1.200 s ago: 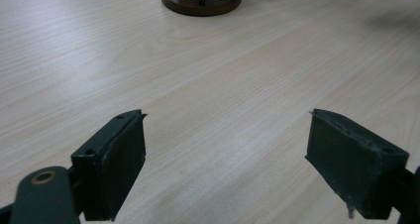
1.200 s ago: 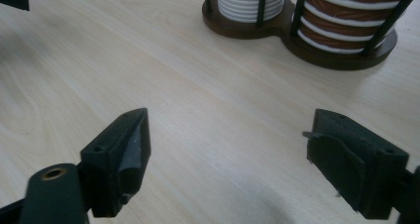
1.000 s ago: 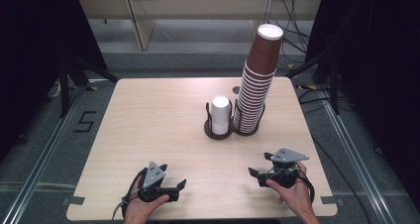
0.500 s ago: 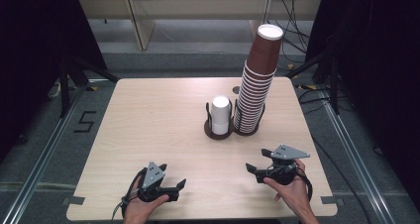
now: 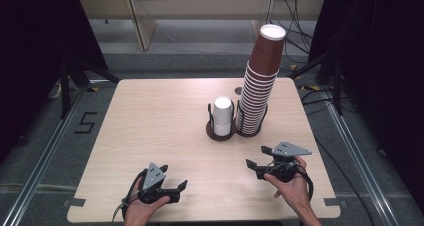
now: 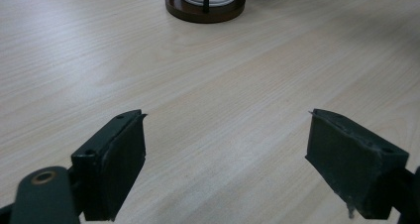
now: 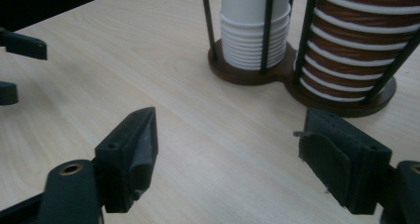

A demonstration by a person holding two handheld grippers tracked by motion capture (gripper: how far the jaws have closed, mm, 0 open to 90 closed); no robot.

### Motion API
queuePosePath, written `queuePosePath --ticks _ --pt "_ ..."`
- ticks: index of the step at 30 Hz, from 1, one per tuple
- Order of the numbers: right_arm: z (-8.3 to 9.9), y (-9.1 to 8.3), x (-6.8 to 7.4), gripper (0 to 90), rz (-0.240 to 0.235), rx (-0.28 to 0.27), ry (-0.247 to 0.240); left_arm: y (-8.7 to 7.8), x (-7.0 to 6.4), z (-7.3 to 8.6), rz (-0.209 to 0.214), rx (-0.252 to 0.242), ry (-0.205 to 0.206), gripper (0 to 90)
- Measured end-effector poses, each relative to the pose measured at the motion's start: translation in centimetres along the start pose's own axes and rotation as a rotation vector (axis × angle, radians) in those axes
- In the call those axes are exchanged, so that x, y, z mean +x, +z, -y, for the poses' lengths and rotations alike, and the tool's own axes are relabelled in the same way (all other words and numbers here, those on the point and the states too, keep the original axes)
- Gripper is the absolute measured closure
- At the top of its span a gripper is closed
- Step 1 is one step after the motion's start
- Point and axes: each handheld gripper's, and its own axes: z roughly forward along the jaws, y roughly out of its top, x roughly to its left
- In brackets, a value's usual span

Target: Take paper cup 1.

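A dark brown two-ring cup holder (image 5: 220,134) stands right of the table's middle. A short stack of white cups (image 5: 222,114) sits in its left ring. Its right ring holds a tall, slightly leaning stack of brown cups (image 5: 260,81). My left gripper (image 5: 180,191) rests at the table's front left, open and empty, with its jaws pointing right. In the left gripper view (image 6: 226,116) the holder base (image 6: 203,13) lies far ahead. My right gripper (image 5: 255,157) is open and empty, in front of the holder. The right gripper view (image 7: 229,116) shows the white cups (image 7: 255,21) and brown cups (image 7: 361,40) close ahead.
The light wooden table (image 5: 150,116) is bare between the grippers and the holder. Its front edge lies just under both hands. On the floor are metal rails, a taped "5" (image 5: 86,122) at the left, and cables at the back right.
My right gripper has moved a little forward and left, toward the cup holder. The left gripper and the cups have stayed in place.
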Motion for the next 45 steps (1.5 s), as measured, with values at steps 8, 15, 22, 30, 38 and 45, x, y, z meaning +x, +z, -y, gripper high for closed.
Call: queuePosePath --ticks 8,15,22,30,38,45 --pt "-1.1 0.5 -0.4 22.0 0.005 -0.009 -0.034 -0.1 0.1 0.0 -0.007 0.002 -0.005 15.0" --pt "-2.7 1.4 0.2 19.3 0.005 -0.031 -0.042 -0.1 0.2 -0.1 -0.01 0.004 -0.003 15.0" --pt "-4.5 2.8 0.4 20.1 0.003 -0.047 -0.068 -0.2 0.3 -0.1 -0.012 0.001 -0.007 15.0" --pt "-5.7 3.9 0.7 20.8 -0.016 -0.063 -0.056 -0.3 0.4 -0.1 -0.013 -0.005 -0.004 15.0" --pt "-6.7 4.8 0.9 21.8 -0.023 -0.072 -0.057 -0.2 0.4 -0.1 -0.013 -0.007 -0.001 15.0" --pt "-8.1 5.9 0.8 23.3 0.003 -0.095 -0.061 -0.3 0.5 -0.1 -0.016 -0.007 0.003 15.0"
